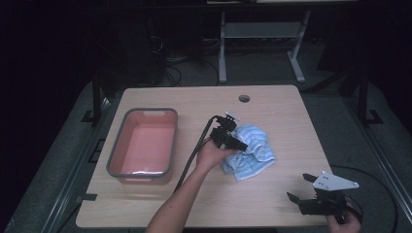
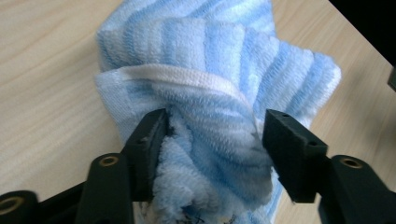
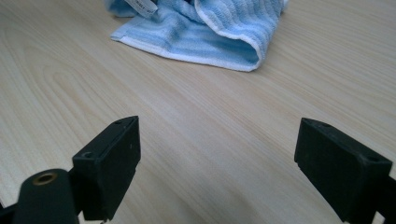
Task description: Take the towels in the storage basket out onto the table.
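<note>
While bunched, blue striped towel (image 1: 250,151) lengthwise toward table's right-front, within left gripper's (image 2: 212,140) jaws; right gripper (image 3: 217,163) agape.

A light blue towel (image 1: 252,151) with paler stripes and a white hem lies crumpled near the middle of the wooden worktop (image 1: 272,104), to the right of a grey-rimmed pink tub (image 1: 144,144). A bunched fold of it sits between the left claw's (image 2: 212,140) jaws.
</note>
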The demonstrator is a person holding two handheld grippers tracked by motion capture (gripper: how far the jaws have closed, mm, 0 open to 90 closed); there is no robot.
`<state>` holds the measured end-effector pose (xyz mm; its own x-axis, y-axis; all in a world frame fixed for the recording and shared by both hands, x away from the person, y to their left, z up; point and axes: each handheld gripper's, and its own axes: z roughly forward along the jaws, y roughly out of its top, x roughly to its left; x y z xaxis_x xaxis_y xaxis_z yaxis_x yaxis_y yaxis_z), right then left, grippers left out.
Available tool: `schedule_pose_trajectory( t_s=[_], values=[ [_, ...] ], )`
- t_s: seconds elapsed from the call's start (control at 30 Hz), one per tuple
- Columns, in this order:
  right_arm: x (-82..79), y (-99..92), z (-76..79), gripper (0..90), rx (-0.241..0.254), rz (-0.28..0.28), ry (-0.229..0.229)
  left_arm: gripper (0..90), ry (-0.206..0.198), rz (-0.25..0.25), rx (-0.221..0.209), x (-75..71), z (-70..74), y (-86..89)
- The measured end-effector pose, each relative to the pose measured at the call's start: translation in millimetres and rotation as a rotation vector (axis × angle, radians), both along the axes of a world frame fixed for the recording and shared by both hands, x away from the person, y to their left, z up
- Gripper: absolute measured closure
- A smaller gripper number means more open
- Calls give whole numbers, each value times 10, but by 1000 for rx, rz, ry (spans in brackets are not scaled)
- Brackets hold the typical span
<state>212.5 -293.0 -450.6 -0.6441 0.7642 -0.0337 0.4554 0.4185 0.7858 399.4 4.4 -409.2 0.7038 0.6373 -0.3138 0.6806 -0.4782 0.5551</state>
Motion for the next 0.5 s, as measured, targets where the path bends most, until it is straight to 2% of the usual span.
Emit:
schedule_pose_trajectory(
  t_s=[0.07,0.27,0.5],
  values=[
    [9,0,-5,138,1,1,4,382,-2,-7,4,-12,8,13],
    [-1,19,-4,138,-7,2,3,331,-1,17,-32,-56,24,82],
    [12,58,-11,138,-12,-1,2,310,-5,3,-39,-97,49,160]
  ],
)
